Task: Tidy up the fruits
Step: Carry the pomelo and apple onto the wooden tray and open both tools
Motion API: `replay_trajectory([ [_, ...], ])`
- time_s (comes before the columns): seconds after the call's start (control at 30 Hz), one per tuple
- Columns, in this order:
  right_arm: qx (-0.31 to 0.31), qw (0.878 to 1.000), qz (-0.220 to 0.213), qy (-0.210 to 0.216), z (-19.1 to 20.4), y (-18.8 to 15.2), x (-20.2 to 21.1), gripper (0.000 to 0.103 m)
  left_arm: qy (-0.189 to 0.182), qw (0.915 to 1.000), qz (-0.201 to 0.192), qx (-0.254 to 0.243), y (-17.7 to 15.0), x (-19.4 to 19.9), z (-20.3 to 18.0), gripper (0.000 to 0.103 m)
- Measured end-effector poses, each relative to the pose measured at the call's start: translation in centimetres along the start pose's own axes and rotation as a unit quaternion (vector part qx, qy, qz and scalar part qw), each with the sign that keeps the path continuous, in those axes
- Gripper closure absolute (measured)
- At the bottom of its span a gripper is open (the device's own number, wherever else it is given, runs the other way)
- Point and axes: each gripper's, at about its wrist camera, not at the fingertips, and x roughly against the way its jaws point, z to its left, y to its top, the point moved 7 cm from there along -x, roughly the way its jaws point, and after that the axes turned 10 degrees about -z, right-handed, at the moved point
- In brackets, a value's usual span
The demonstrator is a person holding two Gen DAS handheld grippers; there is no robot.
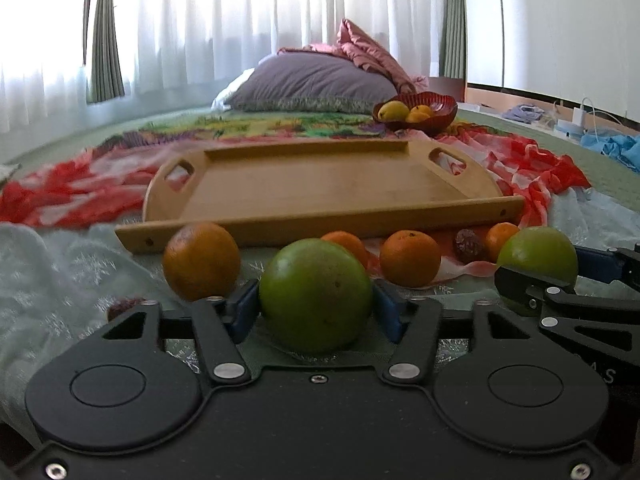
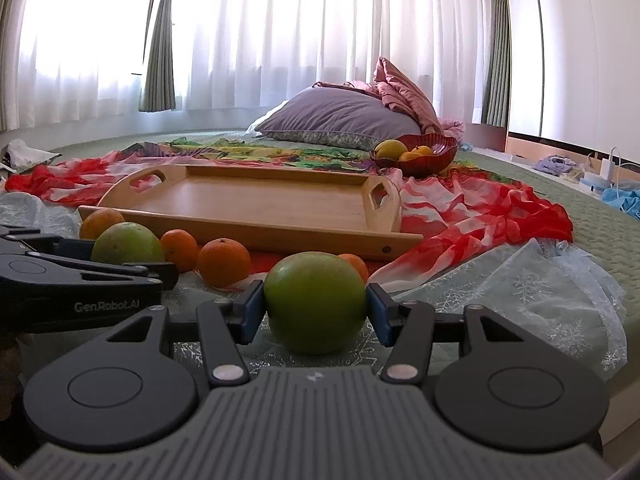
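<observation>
My left gripper (image 1: pixel 316 304) is shut on a green fruit (image 1: pixel 316 294) that rests on the pale cloth. My right gripper (image 2: pixel 315 306) is shut on a second green fruit (image 2: pixel 316 302), also low on the cloth; it shows at the right of the left wrist view (image 1: pixel 538 254). Several oranges (image 1: pixel 409 258) lie in a row just beyond, with a large one (image 1: pixel 201 260) at the left. An empty wooden tray (image 1: pixel 320 188) lies behind them. In the right wrist view the left gripper (image 2: pixel 132 268) holds its green fruit (image 2: pixel 127 244) at the left.
A red bowl (image 2: pixel 436 152) with yellow and orange fruit stands beyond the tray's right end. A dark wrinkled fruit (image 1: pixel 467 245) lies among the oranges. A red-white cloth (image 2: pixel 480 208), a purple pillow (image 2: pixel 340 118), curtains and chargers (image 2: pixel 600 176) at far right.
</observation>
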Motion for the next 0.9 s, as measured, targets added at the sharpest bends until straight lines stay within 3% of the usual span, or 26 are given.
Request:
replay_trajectory([
  [0.2,0.002,1.0,-0.001,0.004,0.0,0.0,-0.3,0.046,0.008,0.9998,-0.015,-0.004,1.0,0.6,0.0,0.048],
  [0.33,-0.009,1.0,-0.015,0.017,-0.1,1.3,-0.1,0.046,0.006,0.9988,-0.046,-0.014,3.8,1.3,-0.2,0.048],
  [0.5,-0.024,0.999,-0.035,0.024,-0.8,4.3,-1.1,0.046,0.006,0.9984,-0.055,-0.01,7.8,0.2,0.6,0.048],
  [0.6,-0.052,0.998,-0.03,0.028,-1.9,6.6,-3.1,0.046,0.005,0.9989,-0.046,-0.002,10.0,-1.2,1.6,0.048],
  [0.77,-0.11,0.992,0.013,0.052,-4.0,10.2,-7.8,0.046,0.004,0.9995,-0.002,0.032,13.4,-5.0,4.2,0.048],
  [0.9,-0.111,0.991,0.042,0.056,-4.9,12.1,-12.2,0.046,0.004,0.9982,0.024,0.054,14.5,-8.2,6.0,0.048],
])
